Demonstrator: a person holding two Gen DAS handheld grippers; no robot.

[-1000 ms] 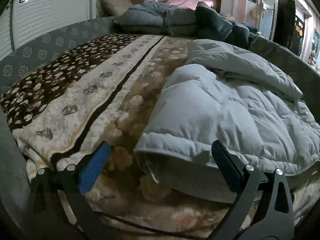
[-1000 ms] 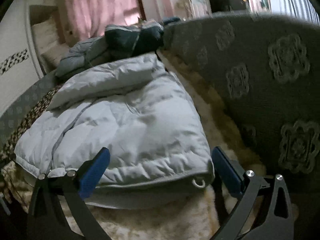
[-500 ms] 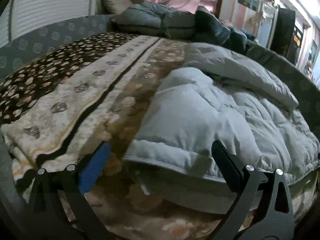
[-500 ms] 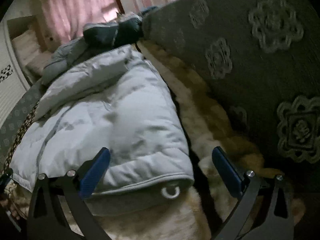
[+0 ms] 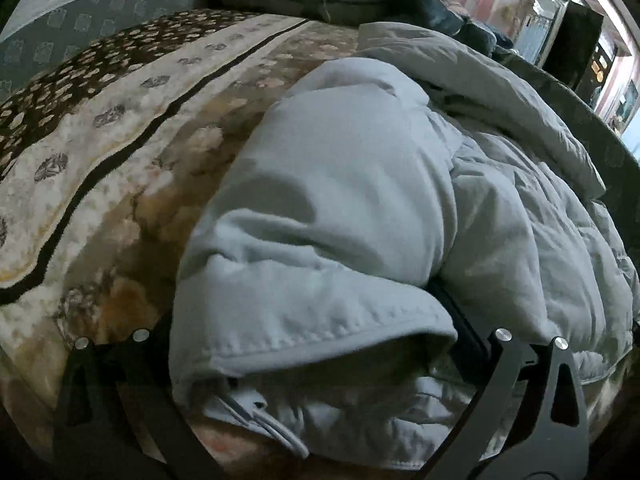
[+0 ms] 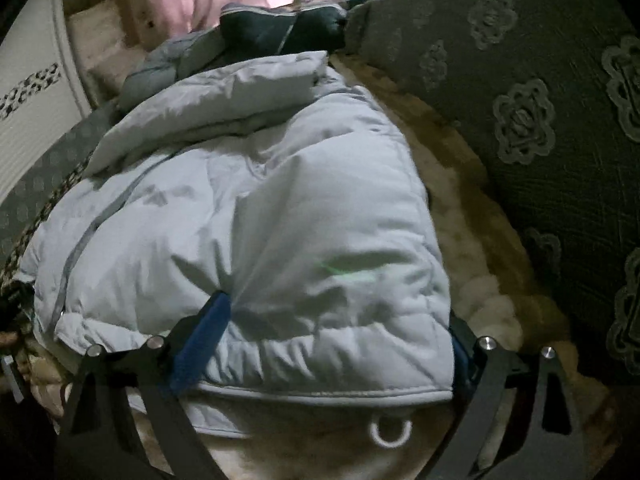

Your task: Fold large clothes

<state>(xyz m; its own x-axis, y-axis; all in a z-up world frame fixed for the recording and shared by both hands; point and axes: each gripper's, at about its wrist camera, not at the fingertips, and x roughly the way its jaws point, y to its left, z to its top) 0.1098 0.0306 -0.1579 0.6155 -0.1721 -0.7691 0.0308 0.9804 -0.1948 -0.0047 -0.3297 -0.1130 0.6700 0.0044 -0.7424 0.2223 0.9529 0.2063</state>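
Your left view alone shows the patterned plush blanket [image 5: 120, 152], brown, cream and black-striped, left of the puffy pale grey-blue jacket [image 5: 360, 200]. Your left gripper [image 5: 308, 332] straddles the jacket's stitched hem corner, tongs wide; whether the pads press, I can't tell. The jacket lies on the bed, long axis running away from you toward the heaped clothes [image 6: 280, 28]. Your right gripper [image 6: 340, 328] has just been closing, blue pad dimpling the quilted hem between its tongs. Only this view shows the embossed floral sofa back [image 6: 540, 120] and white ring [image 6: 390, 432].
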